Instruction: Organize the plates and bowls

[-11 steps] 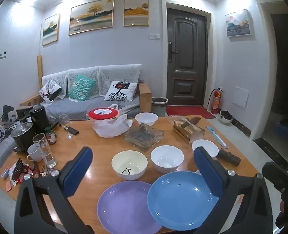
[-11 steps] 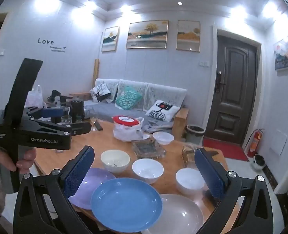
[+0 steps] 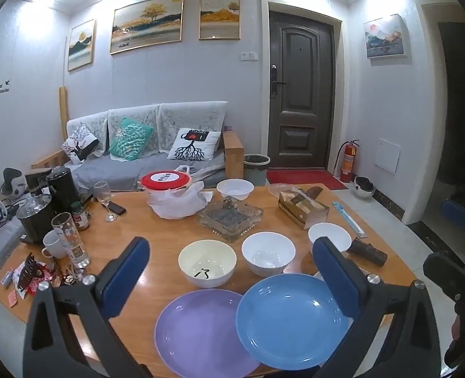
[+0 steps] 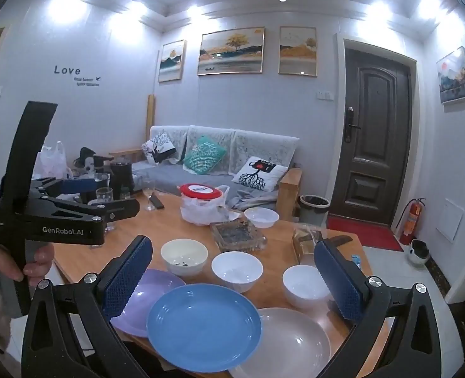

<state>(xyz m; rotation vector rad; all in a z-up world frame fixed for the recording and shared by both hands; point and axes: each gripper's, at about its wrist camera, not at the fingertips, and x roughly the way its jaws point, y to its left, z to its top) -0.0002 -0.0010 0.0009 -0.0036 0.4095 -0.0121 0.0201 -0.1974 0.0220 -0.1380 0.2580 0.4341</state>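
Blue plate: the blue plate (image 3: 290,319) lies on my bench (image 3: 156,230), overlapping the purple plate (image 3: 201,334), low between my left tongs' pads.
Bowls: cream bowl (image 3: 207,263), white bowl (image 3: 268,253) and a second white bowl (image 3: 330,236) stand in a row just beyond the plates.
Pale plate: a pale plate (image 4: 292,343) lies right of the blue one, its edge tucked under it.
Left tongs: my left tongs (image 3: 230,278) are released, spread wide above the plates, holding nothing.
Right tongs: my right tongs (image 4: 232,278) hang open, empty.
Change: nothing on the bench has moved; both views match the earlier ones.
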